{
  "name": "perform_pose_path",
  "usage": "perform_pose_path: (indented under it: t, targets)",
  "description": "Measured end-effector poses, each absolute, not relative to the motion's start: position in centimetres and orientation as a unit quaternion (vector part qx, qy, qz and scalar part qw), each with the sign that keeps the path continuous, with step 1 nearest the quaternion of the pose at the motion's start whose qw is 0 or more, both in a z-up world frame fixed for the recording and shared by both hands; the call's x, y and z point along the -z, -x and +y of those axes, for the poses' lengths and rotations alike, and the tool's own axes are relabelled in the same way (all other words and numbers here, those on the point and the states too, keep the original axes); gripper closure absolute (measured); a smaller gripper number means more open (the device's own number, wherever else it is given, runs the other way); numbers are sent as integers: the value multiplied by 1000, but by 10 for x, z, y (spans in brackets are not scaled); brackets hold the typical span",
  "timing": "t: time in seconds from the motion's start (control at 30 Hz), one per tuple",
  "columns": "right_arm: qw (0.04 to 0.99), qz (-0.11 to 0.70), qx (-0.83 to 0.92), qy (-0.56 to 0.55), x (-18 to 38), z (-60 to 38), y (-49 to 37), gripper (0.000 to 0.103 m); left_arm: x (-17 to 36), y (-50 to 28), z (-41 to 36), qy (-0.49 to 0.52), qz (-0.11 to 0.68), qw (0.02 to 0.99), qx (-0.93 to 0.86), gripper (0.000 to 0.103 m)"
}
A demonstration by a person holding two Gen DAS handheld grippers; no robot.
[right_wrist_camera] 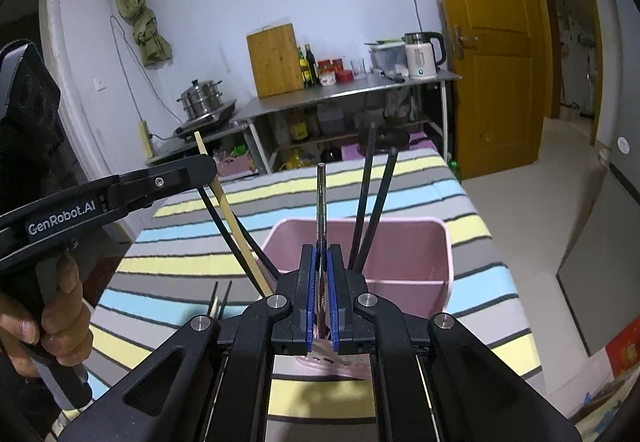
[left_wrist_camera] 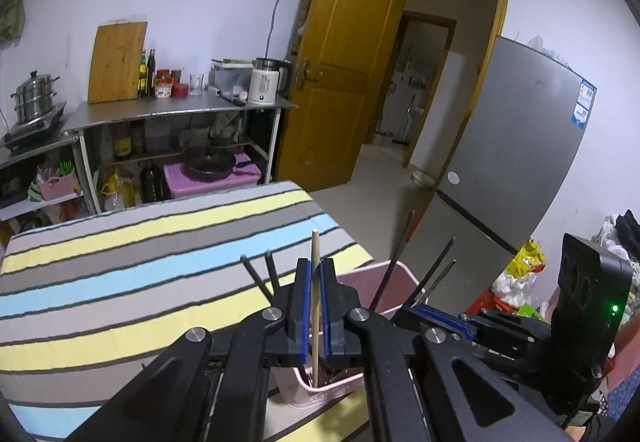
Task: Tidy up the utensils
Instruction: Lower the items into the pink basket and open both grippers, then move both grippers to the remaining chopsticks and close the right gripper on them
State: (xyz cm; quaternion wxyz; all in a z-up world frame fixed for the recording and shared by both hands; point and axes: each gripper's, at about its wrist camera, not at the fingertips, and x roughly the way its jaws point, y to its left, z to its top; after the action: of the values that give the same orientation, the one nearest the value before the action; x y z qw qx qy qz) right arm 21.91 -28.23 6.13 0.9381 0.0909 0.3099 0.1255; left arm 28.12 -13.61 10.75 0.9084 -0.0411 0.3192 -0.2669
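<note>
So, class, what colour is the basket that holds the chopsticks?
Pink; the basket shows best in the right wrist view.

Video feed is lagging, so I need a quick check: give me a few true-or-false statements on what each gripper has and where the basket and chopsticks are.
1. The left gripper is shut on a wooden chopstick. True.
2. The right gripper is open and empty. False: it is shut on a metal chopstick.
3. The pink basket sits on the striped cloth. True.
4. The basket holds no utensils. False: black chopsticks lean in it.
</note>
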Motion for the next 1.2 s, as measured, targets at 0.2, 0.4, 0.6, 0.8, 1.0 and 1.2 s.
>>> perform_pose_path:
  t: [0.2,0.4,0.6,0.8,1.0,1.2]
  targets:
    - [932,327,-127,-91,-50,-282,-221,97,-94,-278,-133,40,329,904,269,99]
    - [930,335,-122,-90,-48,-281,-217,96,-94,-272,-126,45,330,905,264,98]
    - [932,332,-113,-95,-52,-287,-207,88,-103,-256,-110,52,316,911,259,97]
    - [935,324,-109,-99,-57,-292,-191,88,-105,-231,-88,52,306,918,246,97]
    - [937,318,-106,-101,-61,-295,-174,87,-98,-202,-67,50,304,923,231,97]
    - [939,312,-107,-102,-65,-293,-158,87,-84,-182,-39,62,316,924,205,90]
